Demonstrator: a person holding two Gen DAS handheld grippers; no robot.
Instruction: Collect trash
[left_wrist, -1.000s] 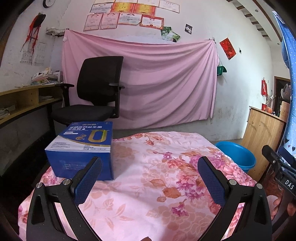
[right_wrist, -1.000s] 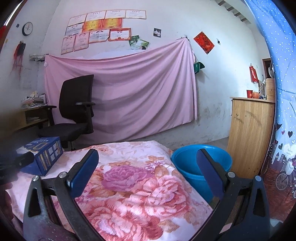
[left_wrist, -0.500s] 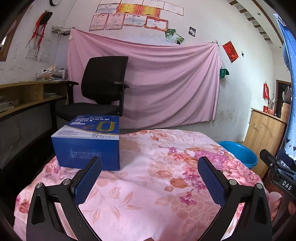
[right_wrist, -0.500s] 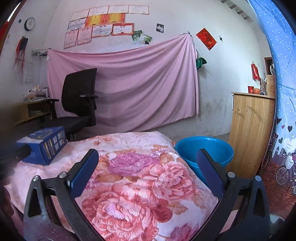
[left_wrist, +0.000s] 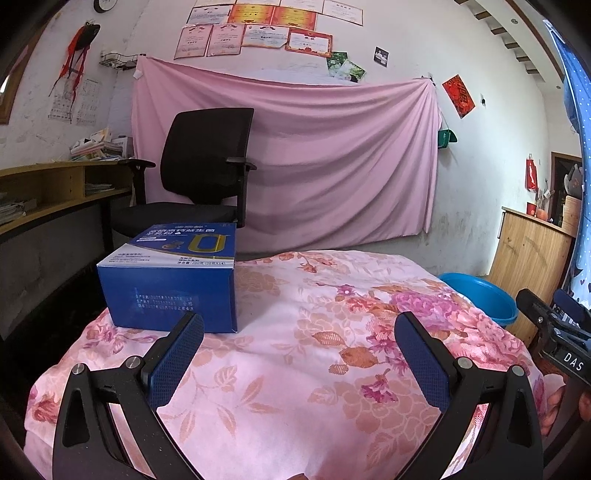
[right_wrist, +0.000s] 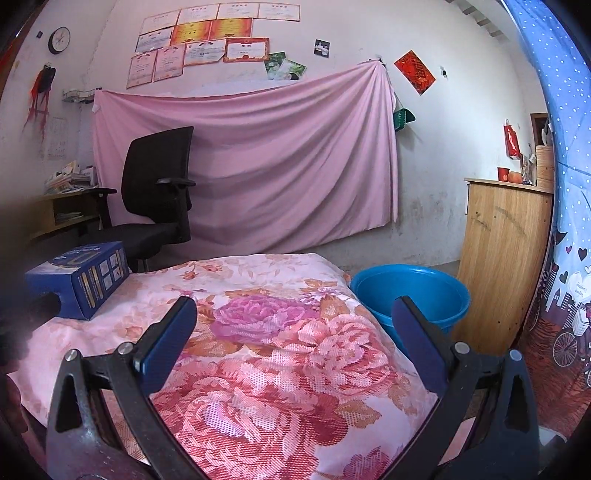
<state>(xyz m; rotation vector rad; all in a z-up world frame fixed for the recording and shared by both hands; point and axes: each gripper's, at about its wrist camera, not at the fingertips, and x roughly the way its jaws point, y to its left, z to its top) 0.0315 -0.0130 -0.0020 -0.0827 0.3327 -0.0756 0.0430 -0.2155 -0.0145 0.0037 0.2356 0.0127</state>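
A blue cardboard box (left_wrist: 173, 280) lies flat on the left part of a table under a pink floral cloth (left_wrist: 314, 350). My left gripper (left_wrist: 299, 328) hovers open just in front of the box and to its right, nothing between its fingers. From the right wrist view the same blue box (right_wrist: 83, 278) sits at the far left, and my right gripper (right_wrist: 293, 314) stands open above the cloth (right_wrist: 266, 332), empty. A blue plastic basin (right_wrist: 413, 295) stands on the floor off the table's right edge, also seen as the basin (left_wrist: 480, 295) in the left wrist view.
A black office chair (left_wrist: 199, 177) stands behind the table before a pink sheet on the wall. A wooden shelf with papers (left_wrist: 55, 192) runs along the left. A wooden cabinet (right_wrist: 506, 258) stands right of the basin. The other gripper's body (left_wrist: 557, 339) shows at the right edge.
The left gripper has dropped lower and come closer to the blue box, which looks larger now. The right gripper has shifted slightly; both stay open.
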